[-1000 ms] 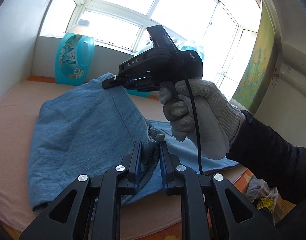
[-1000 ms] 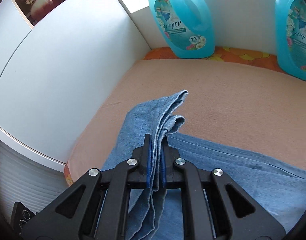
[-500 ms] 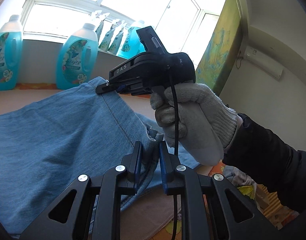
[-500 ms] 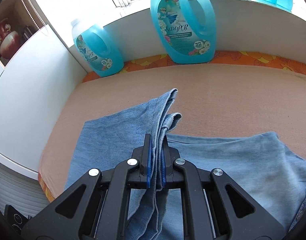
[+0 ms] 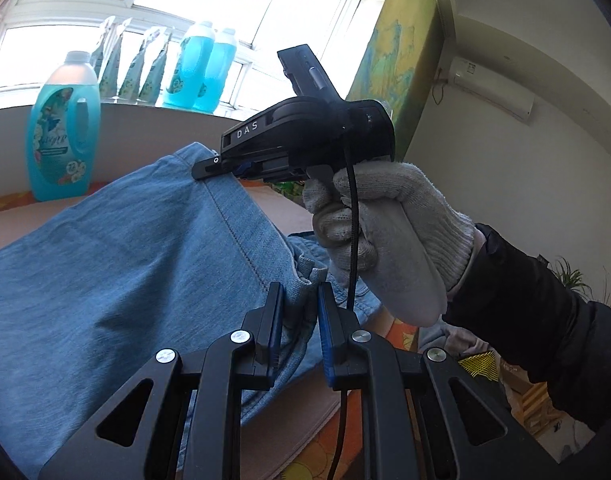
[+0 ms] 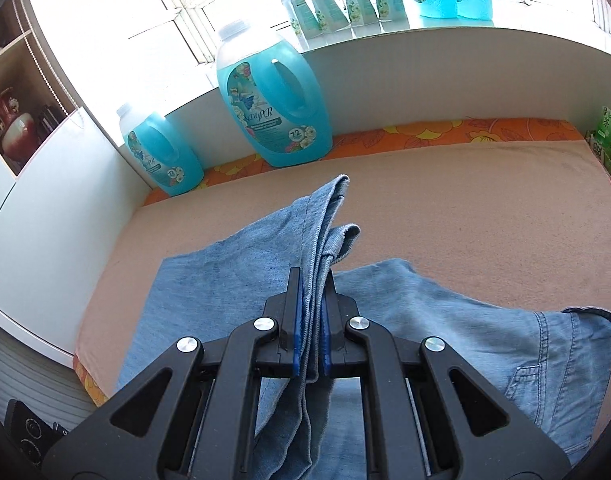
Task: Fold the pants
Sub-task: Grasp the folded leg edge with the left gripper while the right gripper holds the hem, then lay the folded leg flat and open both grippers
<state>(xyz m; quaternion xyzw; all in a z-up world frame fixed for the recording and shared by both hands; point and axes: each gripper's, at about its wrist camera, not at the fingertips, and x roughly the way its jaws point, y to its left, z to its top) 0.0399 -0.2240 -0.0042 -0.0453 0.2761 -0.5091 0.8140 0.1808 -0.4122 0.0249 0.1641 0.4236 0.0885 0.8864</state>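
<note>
1. While I look along my left gripper (image 5: 299, 300), I see its two blue-padded fingers pinching a bunched edge of the pants (image 5: 117, 280), with denim filling the gap between the pads.
2. My right gripper (image 5: 209, 168) shows in the same view, up and ahead, held by a hand in a white knitted glove (image 5: 385, 232); its black tip sits on the raised far corner of the denim.
3. From the right wrist camera I see that claw (image 6: 310, 322) pressed together on several stacked layers of the pants (image 6: 233, 280), which stand upright between the pads and poke out past the fingertips.
4. Denim hangs between the two grips as a lifted panel; the rest lies on the peach-coloured mat (image 6: 485, 208).
5. Lower right in the right wrist view, a pocketed portion of the pants rests flat on the mat.
6. A large blue detergent bottle (image 6: 273, 108) stands at the back edge of the mat on an orange flowered cloth (image 6: 425, 132), and a smaller blue bottle (image 6: 161, 152) stands to its left.
7. On the windowsill (image 6: 425, 36) above, I see a row of pouches (image 6: 337, 0) and more blue bottles.
8. A black cable (image 5: 351, 240) hangs from the right gripper across the gloved hand.
</note>
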